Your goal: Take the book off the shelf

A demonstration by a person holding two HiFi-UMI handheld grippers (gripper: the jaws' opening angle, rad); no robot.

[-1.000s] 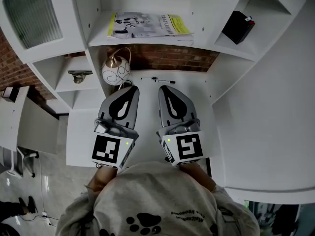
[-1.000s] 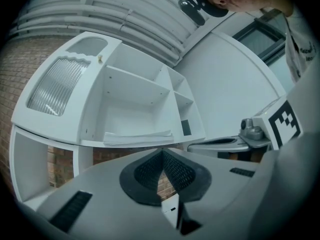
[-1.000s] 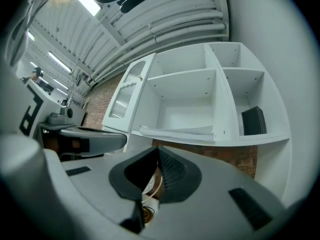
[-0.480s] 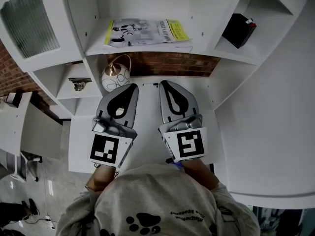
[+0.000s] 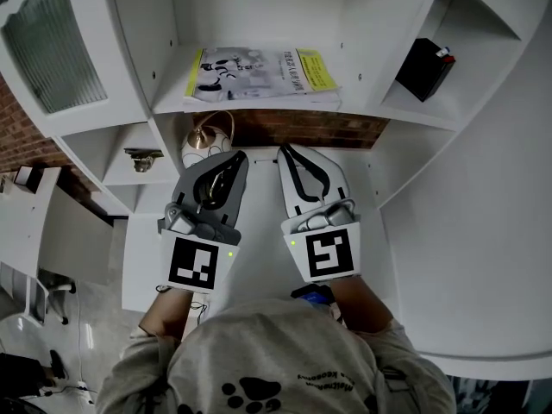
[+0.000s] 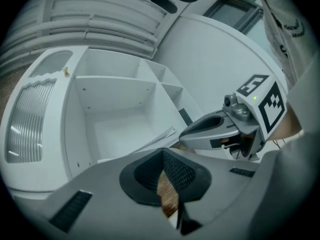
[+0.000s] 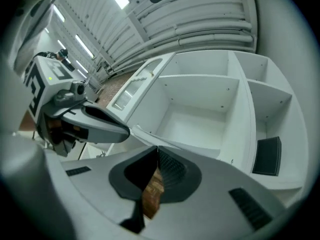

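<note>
in the head view, seemed to risk shoving the book [image 5: 259, 74] deeper into its shelf [image 5: 354, 89], or buckling the cover, by reaching in with left claw [image 5: 238, 155] and right claw [image 5: 285, 150] both closed; saw it lying flat there, thin, yellow-edged, well apart from both claws over the desk [image 5: 259, 231]. in the left gripper view, found that claw [image 6: 161, 154] pinched together on nothing. in the right gripper view, found the other likewise closed and empty.

book [image 5: 259, 70]: print unreadable | round ornament [image 5: 198, 143]: partly behind left gripper [image 5: 239, 156]
</note>
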